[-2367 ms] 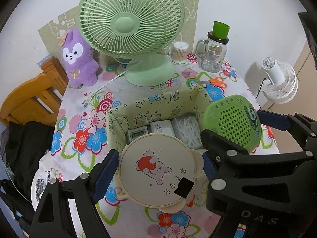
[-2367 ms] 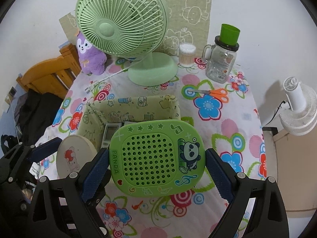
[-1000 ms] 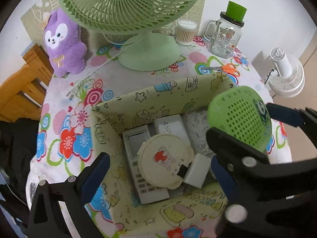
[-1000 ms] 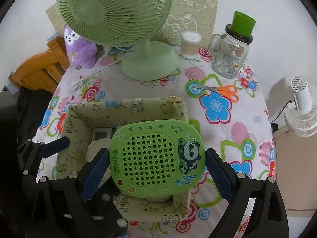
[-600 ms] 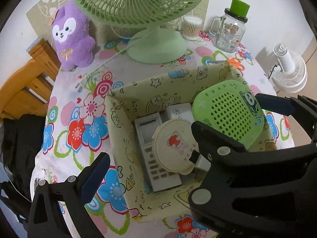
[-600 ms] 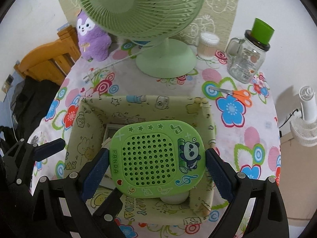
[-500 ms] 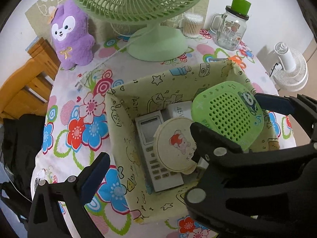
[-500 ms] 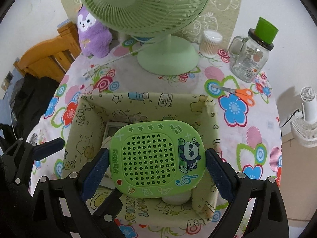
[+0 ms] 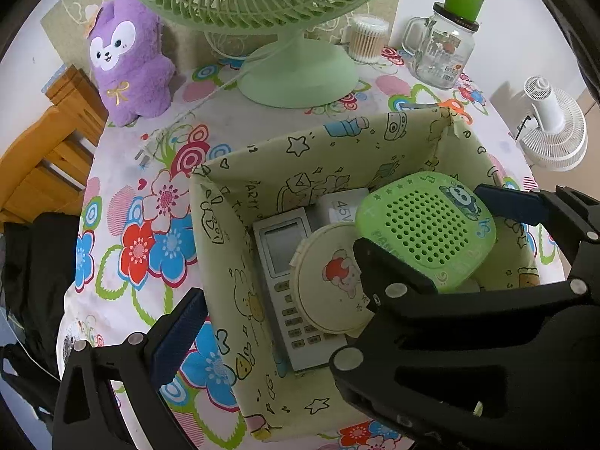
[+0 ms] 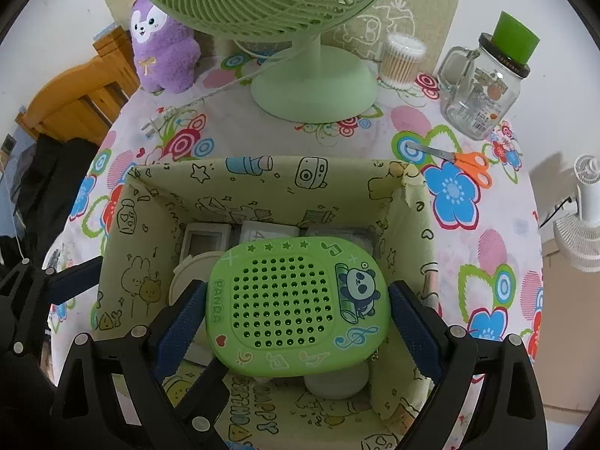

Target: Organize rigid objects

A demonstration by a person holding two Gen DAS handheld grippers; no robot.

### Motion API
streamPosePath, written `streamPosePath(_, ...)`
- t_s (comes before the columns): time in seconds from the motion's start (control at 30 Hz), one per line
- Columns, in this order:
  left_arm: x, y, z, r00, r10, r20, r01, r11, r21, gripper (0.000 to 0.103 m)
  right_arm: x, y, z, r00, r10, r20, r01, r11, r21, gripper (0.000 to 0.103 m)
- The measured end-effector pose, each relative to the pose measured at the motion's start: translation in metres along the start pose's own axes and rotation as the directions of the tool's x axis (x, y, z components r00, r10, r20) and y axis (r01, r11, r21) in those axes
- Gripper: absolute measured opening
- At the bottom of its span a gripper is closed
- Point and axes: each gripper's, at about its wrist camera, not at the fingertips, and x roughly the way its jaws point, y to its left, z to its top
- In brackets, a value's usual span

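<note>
The right tongs (image 10: 296, 315) hold the speaker (image 10: 296, 300) over the fabric box (image 10: 262, 183), which sits on the surface (image 10: 487, 232) directly beneath them. Inside the box, the round case (image 9: 330, 281) lies left of the speaker, resting on the remote (image 9: 288, 285), with the adapter (image 9: 341, 206) behind it. Beyond the box stands the fan (image 10: 311, 90); the plush toy (image 10: 163, 52) is far left, the jar (image 10: 483, 90) far right, the scissors (image 10: 461, 161) ahead-right. The left tongs (image 9: 180, 330) hang at the box's near-left corner.

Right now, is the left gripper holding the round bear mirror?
No: the left gripper is open, and the round compact lies on the remote in the fabric bin.
</note>
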Motion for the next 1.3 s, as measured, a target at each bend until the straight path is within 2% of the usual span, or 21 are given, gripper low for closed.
streamPosePath(0.37,0.002,0.001,0.0,1.0,-0.005,-0.008,0.005,1.0,0.001,0.103,0.007,0.001,0.001,1.0,0.016,-0.016,-0.016,1.0,0.004,0.097)
streamPosePath(0.6,0.0,0.002,-0.001,1.0,-0.007,-0.006,0.007,1.0,0.004,0.103,0.004,0.003,0.002,1.0,0.022,-0.011,-0.022,1.0,-0.013,0.103)
streamPosePath(1.03,-0.031,-0.008,-0.007,0.999,-0.002,0.044,0.002,1.0,0.006,0.103,-0.035,-0.007,-0.011,0.999,-0.001,0.042,0.001,1.0,0.003,0.103)
streamPosePath(1.3,-0.058,-0.008,-0.016,0.997,0.013,0.078,-0.011,1.0,-0.029,0.103,-0.066,-0.015,-0.026,0.996,-0.017,0.086,0.014,0.999,0.035,0.103)
